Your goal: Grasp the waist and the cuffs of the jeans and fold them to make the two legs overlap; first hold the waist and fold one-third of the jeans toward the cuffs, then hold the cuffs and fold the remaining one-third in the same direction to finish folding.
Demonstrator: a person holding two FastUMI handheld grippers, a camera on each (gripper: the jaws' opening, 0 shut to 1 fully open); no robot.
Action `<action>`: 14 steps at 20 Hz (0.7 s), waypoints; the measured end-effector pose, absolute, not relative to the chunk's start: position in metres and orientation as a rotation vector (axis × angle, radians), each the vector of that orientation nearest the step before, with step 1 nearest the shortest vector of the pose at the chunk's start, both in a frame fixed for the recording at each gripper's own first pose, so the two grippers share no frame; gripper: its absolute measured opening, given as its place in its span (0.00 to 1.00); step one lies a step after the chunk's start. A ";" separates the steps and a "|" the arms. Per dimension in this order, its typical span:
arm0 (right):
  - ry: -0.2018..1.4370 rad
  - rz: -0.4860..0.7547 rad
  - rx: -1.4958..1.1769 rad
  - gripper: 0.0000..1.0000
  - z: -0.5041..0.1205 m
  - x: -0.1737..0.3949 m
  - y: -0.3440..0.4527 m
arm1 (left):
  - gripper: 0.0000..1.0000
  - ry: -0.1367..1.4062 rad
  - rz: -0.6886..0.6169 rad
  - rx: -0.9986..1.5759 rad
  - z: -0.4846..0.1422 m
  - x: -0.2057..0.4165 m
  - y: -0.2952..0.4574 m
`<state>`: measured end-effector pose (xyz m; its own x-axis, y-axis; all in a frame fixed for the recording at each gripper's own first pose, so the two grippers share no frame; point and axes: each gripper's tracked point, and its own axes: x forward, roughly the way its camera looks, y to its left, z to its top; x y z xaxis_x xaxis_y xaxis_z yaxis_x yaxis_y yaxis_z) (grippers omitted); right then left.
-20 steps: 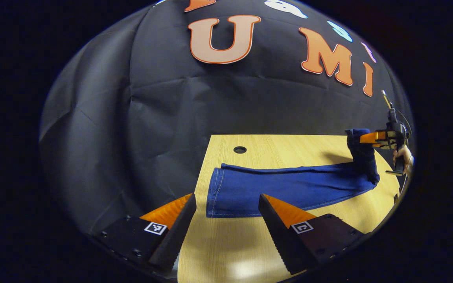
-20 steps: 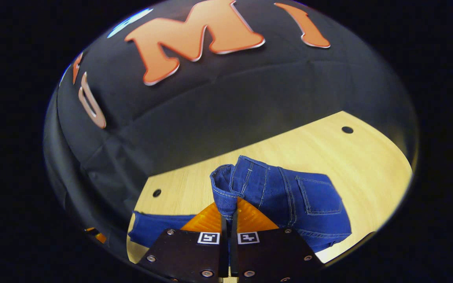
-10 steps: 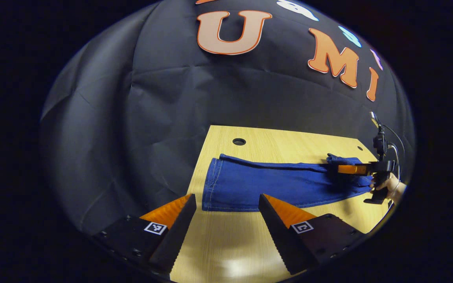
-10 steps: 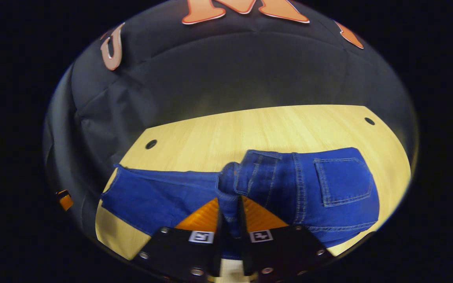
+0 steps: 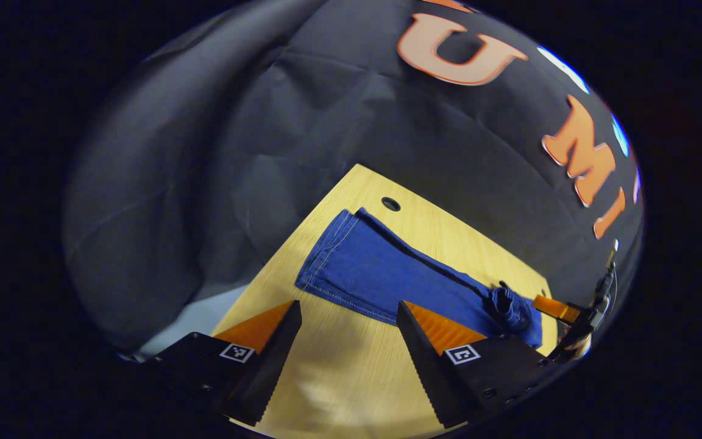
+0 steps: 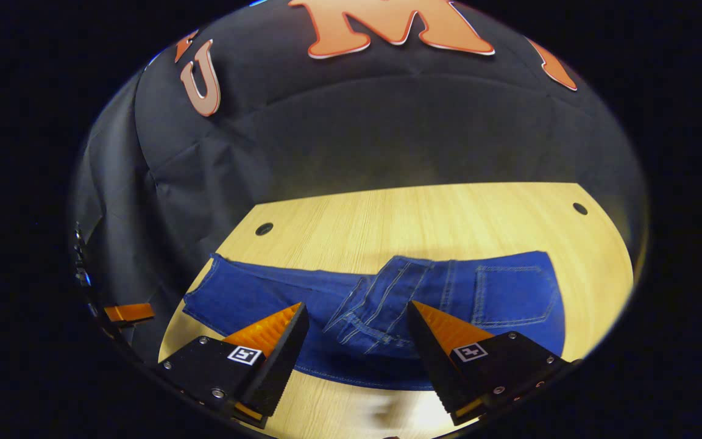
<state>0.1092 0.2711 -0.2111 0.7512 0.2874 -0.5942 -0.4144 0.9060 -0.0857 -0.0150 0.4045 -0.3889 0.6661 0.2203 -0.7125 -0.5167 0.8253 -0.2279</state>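
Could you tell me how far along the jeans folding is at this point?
Legs overlap, and the waist lies folded over the jeans on the table. Nothing is in hand: the right gripper and left gripper are open. Left: folding the cuffs over.

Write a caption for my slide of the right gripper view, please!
Open right tool hovers over blue jeans, waist folded over the legs, on wooden table.

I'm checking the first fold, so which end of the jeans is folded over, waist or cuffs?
The waist, pocket side up, lies folded over the legs; the cuffs lie flat in a single layer near the table's hole.
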 end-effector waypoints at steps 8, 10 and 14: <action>0.641 0.358 -0.144 0.98 -0.151 0.109 0.205 | 0.98 0.698 0.639 -0.850 -0.407 -0.027 0.422; 0.638 0.337 -0.116 0.98 -0.138 0.115 0.192 | 0.98 0.699 0.691 -0.882 -0.419 -0.023 0.430; 0.638 0.320 -0.017 0.98 -0.123 0.127 0.175 | 0.96 0.655 0.711 -0.901 -0.425 0.010 0.438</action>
